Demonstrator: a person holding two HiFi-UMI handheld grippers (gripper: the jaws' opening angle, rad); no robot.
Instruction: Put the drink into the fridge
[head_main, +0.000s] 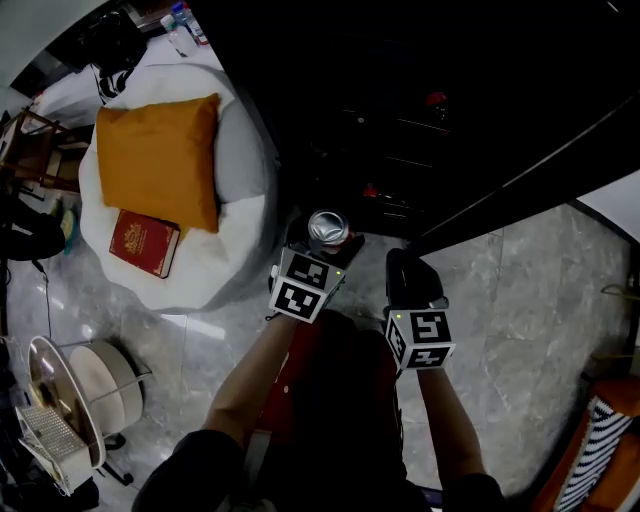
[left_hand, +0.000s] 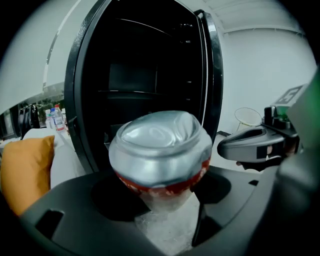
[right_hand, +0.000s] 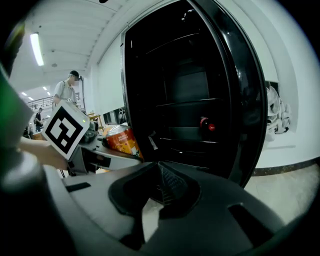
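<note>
My left gripper (head_main: 318, 256) holds the drink (left_hand: 160, 150) at the open fridge (left_hand: 145, 75), not inside yet; my right gripper (right_hand: 160, 186) is closed, empty.

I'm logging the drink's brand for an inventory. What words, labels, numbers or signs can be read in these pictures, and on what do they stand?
No text can be read.
can: pale lettering on its side, too blurred to read.
red book: gold emblem on the cover, too small to read.
bottles: labels too small to read.
marker cubes: black-and-white square patterns, no words.
</note>
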